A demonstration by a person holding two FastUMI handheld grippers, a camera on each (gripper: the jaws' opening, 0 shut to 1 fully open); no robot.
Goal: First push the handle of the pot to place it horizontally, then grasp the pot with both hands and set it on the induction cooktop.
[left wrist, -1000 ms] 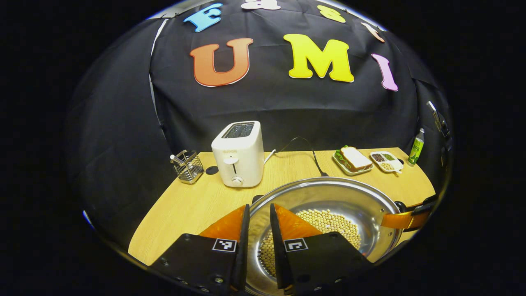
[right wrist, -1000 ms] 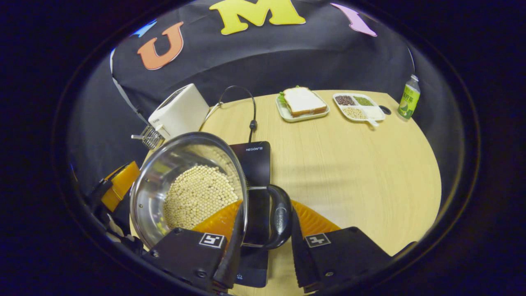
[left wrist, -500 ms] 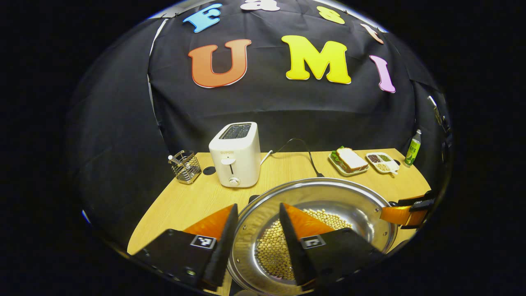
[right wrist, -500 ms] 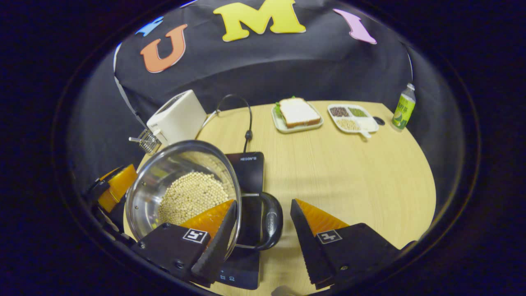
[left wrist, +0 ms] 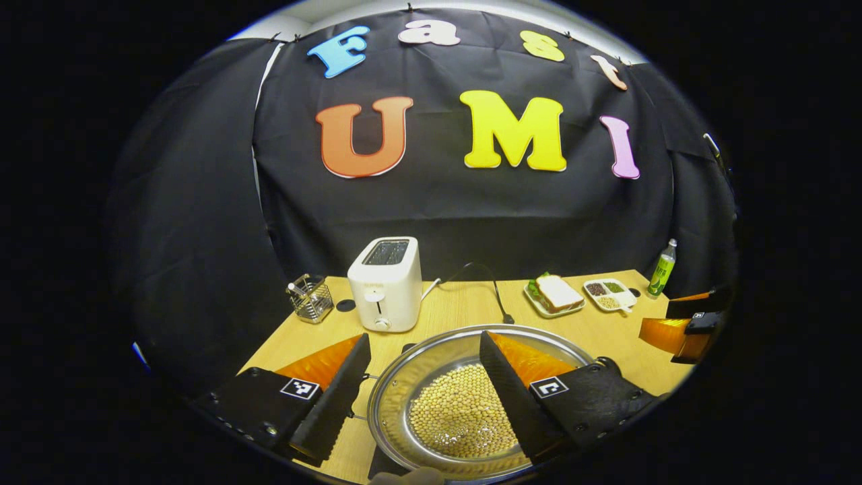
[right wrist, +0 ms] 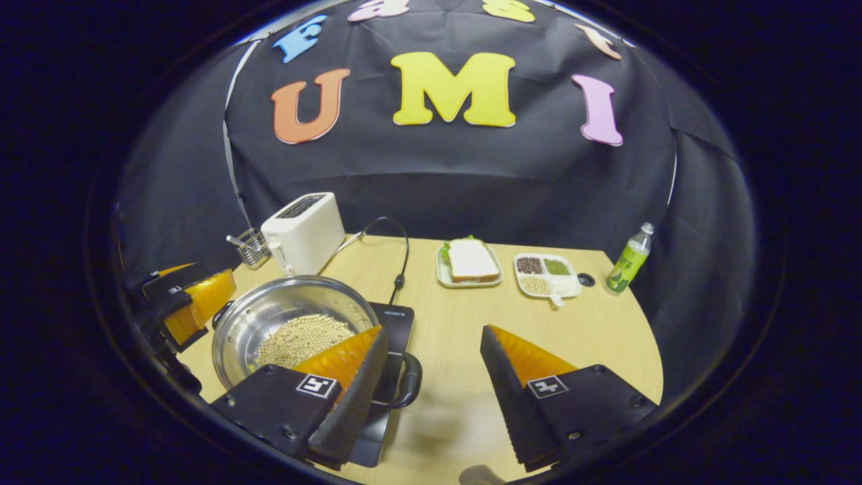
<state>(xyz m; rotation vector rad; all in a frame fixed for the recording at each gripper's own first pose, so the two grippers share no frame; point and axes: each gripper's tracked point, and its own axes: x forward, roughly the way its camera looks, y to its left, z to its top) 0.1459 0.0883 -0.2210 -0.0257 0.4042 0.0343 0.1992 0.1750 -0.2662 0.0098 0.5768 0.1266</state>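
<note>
Altogether one pot (right wrist: 296, 330) sits on one induction cooktop (right wrist: 394, 323), its steel bowl holding a layer of pale round beans (left wrist: 461, 411). In the right gripper view one black loop handle (right wrist: 407, 380) of the pot sticks out toward the camera over the cooktop's dark glass.

Both grippers hang clear of the pot. The left gripper (left wrist: 417, 394) has its two fingers spread wide, one to each side of the pot's rim and touching neither side. The right gripper (right wrist: 434, 377) is likewise spread wide, with bare table (right wrist: 572, 323) between its fingers and the handle just beside its left finger. Each gripper also appears at the edge of the other's view.

Behind the pot the table carries one white toaster (right wrist: 303, 232), one wire basket (left wrist: 310, 298) beside it, one black power cord (right wrist: 397, 259) curving to the cooktop, one plate with a sandwich (right wrist: 469, 261), one divided dish (right wrist: 547, 275) with three kinds of beans or grains, and one green bottle (right wrist: 627, 259) at the far right.

Small white lettering marks the cooktop's far edge, too small to make out; the toaster's front also bears a faint word that cannot be made out.
</note>
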